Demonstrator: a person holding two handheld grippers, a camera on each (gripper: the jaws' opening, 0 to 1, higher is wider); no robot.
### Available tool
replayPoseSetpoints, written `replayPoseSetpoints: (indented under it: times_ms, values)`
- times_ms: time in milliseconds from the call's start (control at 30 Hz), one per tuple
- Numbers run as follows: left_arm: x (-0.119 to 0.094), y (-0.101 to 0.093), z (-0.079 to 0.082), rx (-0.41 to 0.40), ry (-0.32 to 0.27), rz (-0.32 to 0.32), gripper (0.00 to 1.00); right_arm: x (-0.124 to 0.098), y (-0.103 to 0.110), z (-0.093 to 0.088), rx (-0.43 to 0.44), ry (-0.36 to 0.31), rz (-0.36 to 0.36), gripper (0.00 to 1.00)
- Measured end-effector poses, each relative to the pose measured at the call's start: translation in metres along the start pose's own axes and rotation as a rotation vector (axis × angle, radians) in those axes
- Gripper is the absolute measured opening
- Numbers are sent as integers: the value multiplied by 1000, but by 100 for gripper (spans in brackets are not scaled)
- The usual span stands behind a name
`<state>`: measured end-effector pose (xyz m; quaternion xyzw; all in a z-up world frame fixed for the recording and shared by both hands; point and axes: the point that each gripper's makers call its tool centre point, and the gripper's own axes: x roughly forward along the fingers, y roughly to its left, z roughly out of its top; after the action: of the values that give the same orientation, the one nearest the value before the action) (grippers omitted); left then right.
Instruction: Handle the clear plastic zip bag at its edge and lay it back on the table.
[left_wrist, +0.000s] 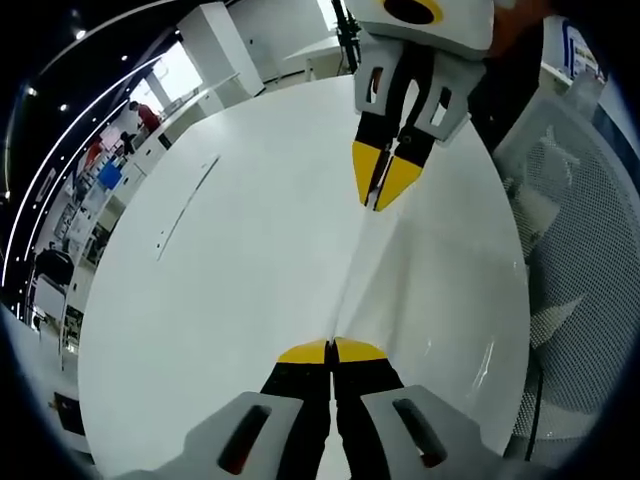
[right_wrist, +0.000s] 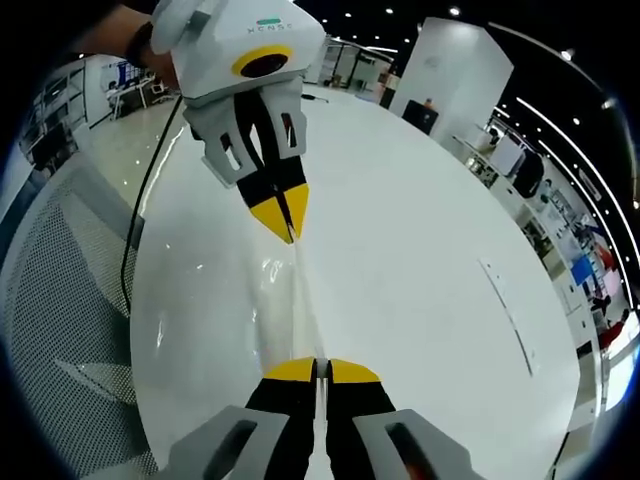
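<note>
Above a white round table (right_wrist: 420, 250), the right gripper (right_wrist: 321, 370) and the left gripper (right_wrist: 289, 228) each pinch an end of a clear plastic zip bag (right_wrist: 305, 300), stretched edge-on between the 2. A mesh chair (right_wrist: 60, 300) stands alongside.

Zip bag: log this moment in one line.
clear zip bag: stretched above white table | left gripper: shut on edge | right gripper: shut on opposite edge | not laid down

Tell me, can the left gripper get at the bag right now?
Yes, it looks so: the left gripper is already shut on one edge of the clear bag, and the right gripper pinches the opposite edge above the table.
</note>
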<state>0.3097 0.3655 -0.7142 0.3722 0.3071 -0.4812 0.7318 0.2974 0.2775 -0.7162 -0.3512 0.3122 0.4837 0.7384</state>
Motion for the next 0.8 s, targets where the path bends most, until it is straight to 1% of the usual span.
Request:
replayPoseSetpoints:
  times_ms: [67,200,300,567,700,800]
  values:
    - [0,1,-1,-1,2,0,0,-5,1,1,5,1,-2,0]
    - [-1,0,-1,-3,2,1,0,-4,-2,-3,9,2,-5,0]
    - [-1,1,-1,-4,2,1,0,-7,0,-2,9,3,-7,0]
    - [-4,0,0,-8,4,3,0,-2,-6,-8,13,7,-10,0]
    - [-5,1,0,-11,6,5,0,-7,-5,-9,15,11,-13,0]
    - [-4,2,-1,-12,7,8,0,-7,-6,-12,18,13,-16,0]
